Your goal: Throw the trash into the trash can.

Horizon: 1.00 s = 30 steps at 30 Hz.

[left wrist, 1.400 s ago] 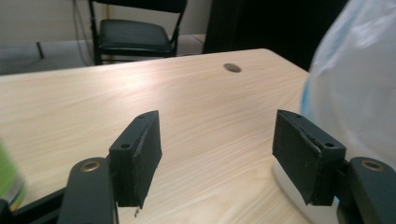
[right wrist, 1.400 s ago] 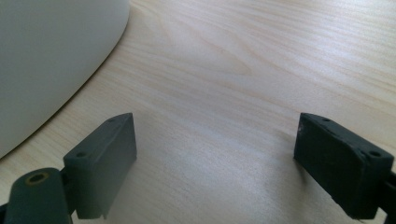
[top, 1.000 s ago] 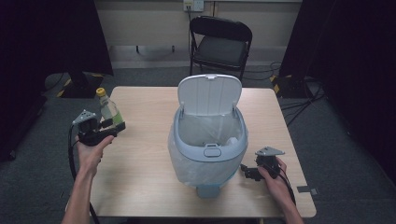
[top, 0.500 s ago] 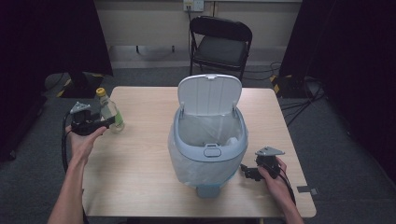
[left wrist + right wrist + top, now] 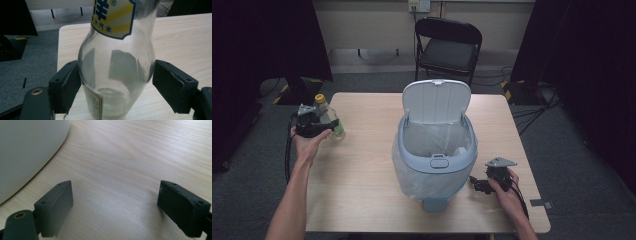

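A clear glass bottle (image 5: 330, 118) with a yellow cap and a yellow-and-blue label stands upright near the table's left edge. My left gripper (image 5: 325, 125) is level around its lower body; the jaws have just been opening. In the left gripper view the bottle (image 5: 117, 62) sits between the two black pads (image 5: 67, 85), which flank it closely without clamping it. My right gripper (image 5: 478, 185) rests on the table at the front right, open, aimed at the bin's base. Its jaws (image 5: 115, 205) stand wide apart over bare wood with nothing between them.
A pale blue bin (image 5: 408, 150) with a white liner stands mid-table, its lid (image 5: 437, 102) raised at the back. Its rounded side (image 5: 25, 152) lies just left of my right gripper. The wooden table (image 5: 362, 185) ends close to the bottle. A black folding chair (image 5: 447, 47) stands behind.
My left hand has carried the bottle to the left and slightly down, toward the table's left edge, and its jaws have widened around it. The right hand has stayed where it was.
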### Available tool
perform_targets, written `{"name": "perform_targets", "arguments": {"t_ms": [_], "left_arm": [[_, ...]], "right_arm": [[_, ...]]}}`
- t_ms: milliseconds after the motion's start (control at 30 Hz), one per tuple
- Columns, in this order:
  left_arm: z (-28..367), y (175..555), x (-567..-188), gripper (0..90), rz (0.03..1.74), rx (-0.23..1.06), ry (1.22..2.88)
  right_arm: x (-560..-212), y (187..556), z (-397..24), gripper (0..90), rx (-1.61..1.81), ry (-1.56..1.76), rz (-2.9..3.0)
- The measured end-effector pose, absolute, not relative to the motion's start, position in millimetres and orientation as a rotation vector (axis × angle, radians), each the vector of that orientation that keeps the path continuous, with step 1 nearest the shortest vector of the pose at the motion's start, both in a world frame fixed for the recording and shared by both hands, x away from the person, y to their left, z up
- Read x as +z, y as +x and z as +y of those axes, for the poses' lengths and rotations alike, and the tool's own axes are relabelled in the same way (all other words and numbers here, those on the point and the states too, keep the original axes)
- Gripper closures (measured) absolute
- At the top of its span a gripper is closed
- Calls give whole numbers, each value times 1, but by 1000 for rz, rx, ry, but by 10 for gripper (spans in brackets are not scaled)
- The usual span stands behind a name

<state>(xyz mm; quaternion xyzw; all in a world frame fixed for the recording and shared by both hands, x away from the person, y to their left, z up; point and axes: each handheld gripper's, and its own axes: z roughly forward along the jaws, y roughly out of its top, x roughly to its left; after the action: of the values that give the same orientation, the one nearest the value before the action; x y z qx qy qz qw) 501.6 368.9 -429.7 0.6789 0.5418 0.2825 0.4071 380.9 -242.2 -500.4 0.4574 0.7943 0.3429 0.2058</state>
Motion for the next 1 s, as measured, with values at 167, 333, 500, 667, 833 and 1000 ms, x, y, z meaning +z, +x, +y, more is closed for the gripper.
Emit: {"name": "perform_targets", "arguments": {"t_ms": [167, 333, 500, 667, 833, 1000], "left_arm": [[370, 508, -436, 250, 1375, 717, 1704], [368, 511, -441, 264, 1379, 703, 1697], [365, 507, -437, 274, 1386, 699, 1733], [356, 500, -433, 278, 1364, 674, 1795], [346, 488, -433, 279, 1330, 652, 1802], [339, 477, -431, 280, 1301, 637, 1850]], "right_arm": [[-500, 381, -242, 120, 955, 1275, 2214], [-500, 381, -242, 120, 955, 1275, 2214], [-500, 381, -242, 120, 956, 1274, 2213], [-500, 381, -242, 120, 956, 1274, 2214], [-500, 381, -242, 120, 956, 1275, 2213], [-500, 381, -242, 121, 955, 1274, 2214]]}}
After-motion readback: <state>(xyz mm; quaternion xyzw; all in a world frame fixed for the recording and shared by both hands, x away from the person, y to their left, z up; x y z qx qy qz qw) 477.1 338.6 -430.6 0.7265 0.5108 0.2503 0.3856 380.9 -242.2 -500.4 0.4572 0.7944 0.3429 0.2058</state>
